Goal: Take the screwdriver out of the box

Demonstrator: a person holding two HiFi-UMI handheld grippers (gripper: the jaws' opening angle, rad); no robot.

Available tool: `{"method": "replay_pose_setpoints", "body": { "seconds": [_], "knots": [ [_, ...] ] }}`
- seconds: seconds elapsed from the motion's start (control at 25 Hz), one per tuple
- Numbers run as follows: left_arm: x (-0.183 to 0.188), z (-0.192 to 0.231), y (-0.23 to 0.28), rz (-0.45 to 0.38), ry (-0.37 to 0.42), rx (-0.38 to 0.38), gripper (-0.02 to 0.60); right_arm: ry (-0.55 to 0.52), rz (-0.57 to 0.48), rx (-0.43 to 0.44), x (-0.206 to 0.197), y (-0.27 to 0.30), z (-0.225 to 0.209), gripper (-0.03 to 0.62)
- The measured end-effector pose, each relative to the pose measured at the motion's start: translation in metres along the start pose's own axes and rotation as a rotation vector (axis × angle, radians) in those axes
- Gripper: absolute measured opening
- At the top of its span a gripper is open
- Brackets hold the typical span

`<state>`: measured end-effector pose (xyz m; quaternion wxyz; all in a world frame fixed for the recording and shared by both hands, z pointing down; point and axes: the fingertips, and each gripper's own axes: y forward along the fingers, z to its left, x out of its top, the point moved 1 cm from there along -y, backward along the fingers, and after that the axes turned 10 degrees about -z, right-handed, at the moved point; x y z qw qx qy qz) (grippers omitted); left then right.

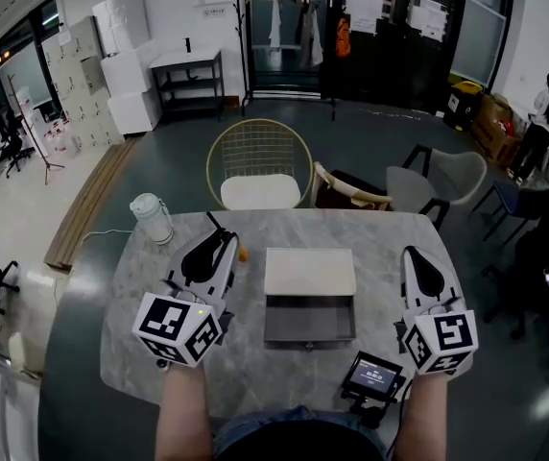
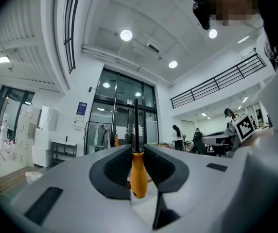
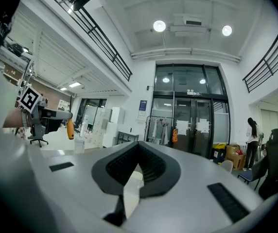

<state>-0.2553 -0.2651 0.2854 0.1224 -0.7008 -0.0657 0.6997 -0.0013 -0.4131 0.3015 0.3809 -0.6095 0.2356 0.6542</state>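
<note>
The screwdriver has an orange handle and a thin black shaft that stands upright. My left gripper is shut on its handle, with the handle end hanging below the pads. In the head view the left gripper is above the table, left of the box, and a bit of the orange screwdriver shows at its tip. The box is cream on top, and its grey drawer is pulled out toward me and looks bare. My right gripper hovers right of the box, shut and holding nothing; the right gripper shows its jaws meeting.
On the marble table a clear jug stands at the back left and a small screen device sits at the front right edge. A gold wire chair and a grey chair stand behind the table.
</note>
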Motion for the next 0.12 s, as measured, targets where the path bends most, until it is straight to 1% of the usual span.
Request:
{"method": "replay_pose_setpoints", "body": {
  "seconds": [0.12],
  "knots": [
    [0.0000, -0.0038, 0.0016, 0.001, 0.002, -0.005, 0.084, -0.005, 0.002, 0.006, 0.0009, -0.0006, -0.0016, 0.025]
  ]
}}
